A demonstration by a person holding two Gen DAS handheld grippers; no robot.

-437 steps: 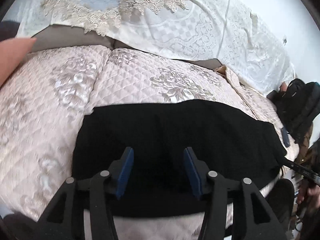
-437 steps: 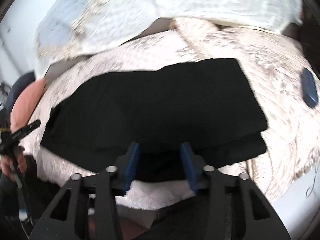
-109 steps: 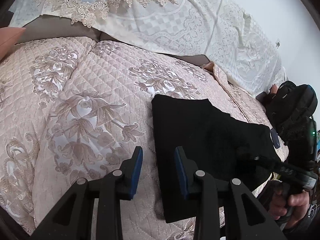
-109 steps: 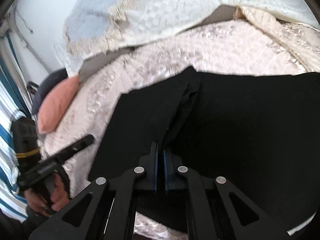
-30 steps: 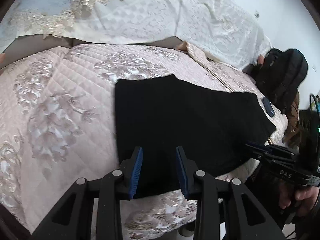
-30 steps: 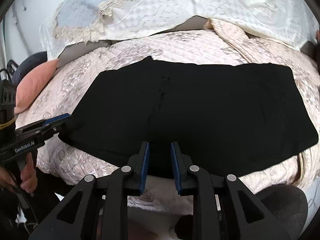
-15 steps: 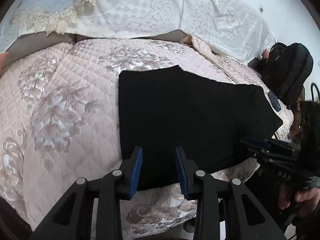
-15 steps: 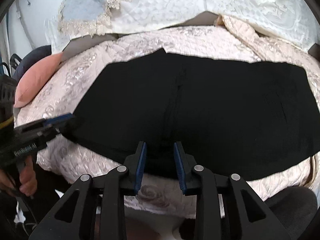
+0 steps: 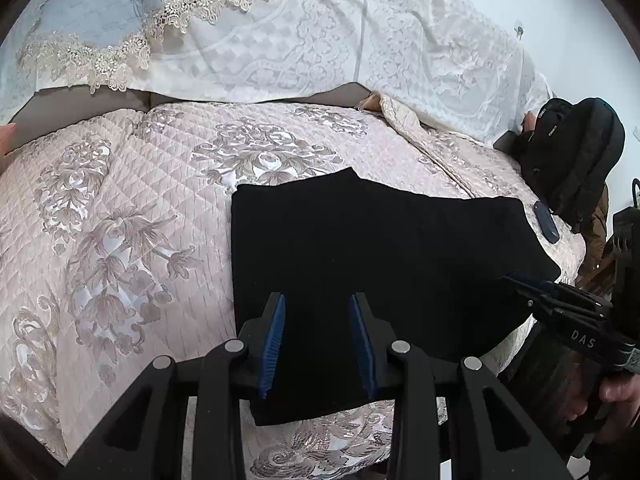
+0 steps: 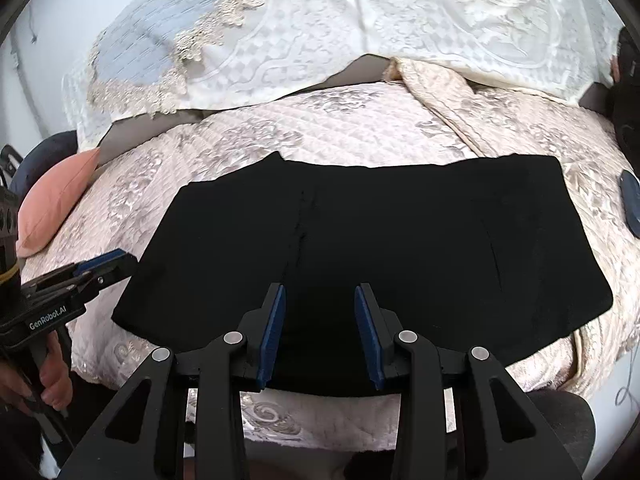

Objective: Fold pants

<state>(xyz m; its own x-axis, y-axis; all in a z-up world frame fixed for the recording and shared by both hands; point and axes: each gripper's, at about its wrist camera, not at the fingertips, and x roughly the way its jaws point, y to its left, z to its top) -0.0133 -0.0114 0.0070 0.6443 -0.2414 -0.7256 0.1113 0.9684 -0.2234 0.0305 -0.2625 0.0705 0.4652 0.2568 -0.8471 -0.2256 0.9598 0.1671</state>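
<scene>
left wrist: left claw (image 9: 316,340) hung released over near edge of black pants (image 9: 360,248), lying folded on bed quilt (image 9: 120,220) | right wrist: right claw (image 10: 320,334) had widened since 0.5 s earlier, empty; fold probably done, seam (image 10: 298,228) dim

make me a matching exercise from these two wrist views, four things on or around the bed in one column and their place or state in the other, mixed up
Column 1
1. black pants
2. pink cushion
3. black backpack
4. left gripper

Column 2
A. open, holding nothing
B. at the bed's far right edge
C. folded flat on the quilted bedspread
D. at the bed's left edge

Pairs: 1-C, 2-D, 3-B, 4-A
</scene>
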